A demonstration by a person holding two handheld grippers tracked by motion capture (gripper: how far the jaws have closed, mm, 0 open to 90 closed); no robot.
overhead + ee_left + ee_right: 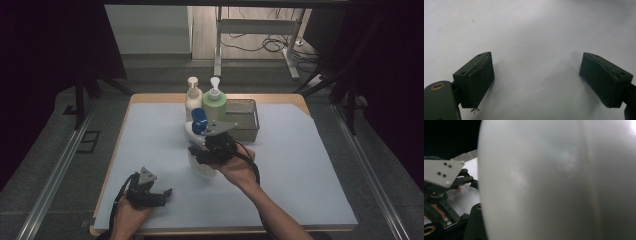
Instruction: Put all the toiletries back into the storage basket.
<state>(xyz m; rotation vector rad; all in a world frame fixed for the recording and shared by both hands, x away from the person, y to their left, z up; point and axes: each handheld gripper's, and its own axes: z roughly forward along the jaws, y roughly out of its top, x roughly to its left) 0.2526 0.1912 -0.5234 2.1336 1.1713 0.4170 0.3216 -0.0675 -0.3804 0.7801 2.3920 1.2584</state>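
A white bottle (pixel 198 161) with a blue cap (pixel 199 120) hangs tilted above the middle of the table, and my right gripper (pixel 212 149) is shut on its body from the right side. In the right gripper view the bottle's pale wall (pixel 554 182) sits close against the lens, with one black jaw at its lower left edge. My left gripper (pixel 162 195) rests low near the front left of the mat, open. Its two black pads (pixel 480 77) stand wide apart over bare white mat, with nothing between them.
A cream pump bottle (pixel 193 97) and a green pump bottle (pixel 214 102) stand at the back centre. Just right of them is a grey metal basket (pixel 248 131). A pale mat (pixel 300 165) covers the wooden table. In the right gripper view the left gripper's grey plate (pixel 441 175) shows at the left.
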